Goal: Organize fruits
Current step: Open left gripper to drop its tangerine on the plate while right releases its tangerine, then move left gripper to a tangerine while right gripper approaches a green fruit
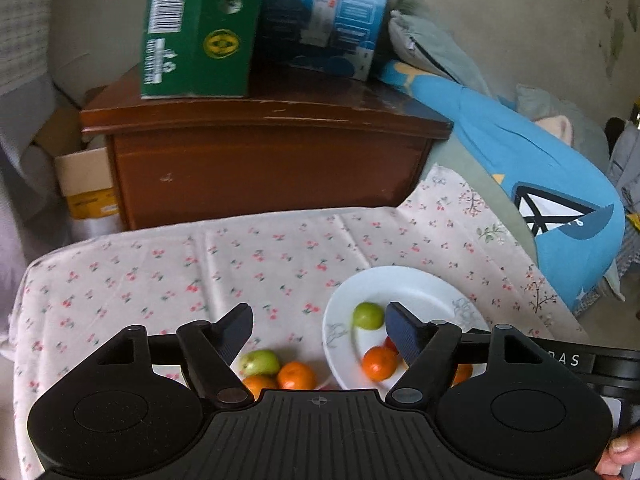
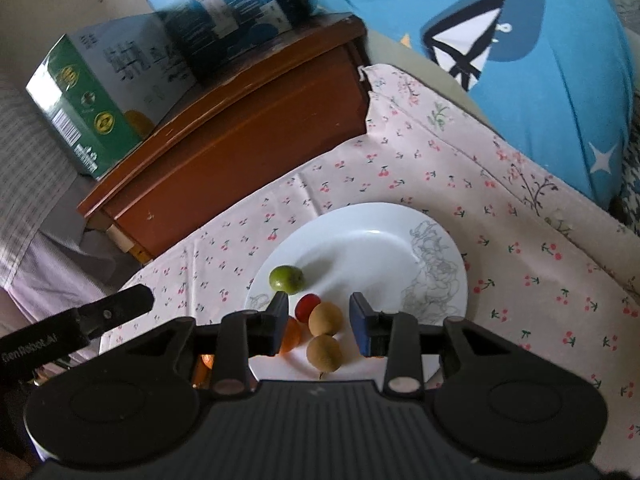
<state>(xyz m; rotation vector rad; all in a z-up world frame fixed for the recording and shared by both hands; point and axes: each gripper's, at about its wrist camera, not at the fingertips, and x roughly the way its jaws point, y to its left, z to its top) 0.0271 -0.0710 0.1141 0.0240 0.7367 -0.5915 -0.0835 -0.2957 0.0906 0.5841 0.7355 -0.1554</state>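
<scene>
Left gripper (image 1: 319,330) hangs over the cloth (image 1: 160,272), jaws spread wide, nothing between them. Right gripper (image 2: 319,320) hovers over the plate (image 2: 380,240), jaws parted around two brown fruits (image 2: 325,334), not pinching. Green fruit (image 2: 286,279) sits on the plate.

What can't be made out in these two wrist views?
- Left wrist view: an orange fruit mostly hidden behind the left gripper; plate near rim covered too.
- Right wrist view: orange fruit half hidden by a right gripper finger.
- Both: box print blurred, unreadable.
</scene>
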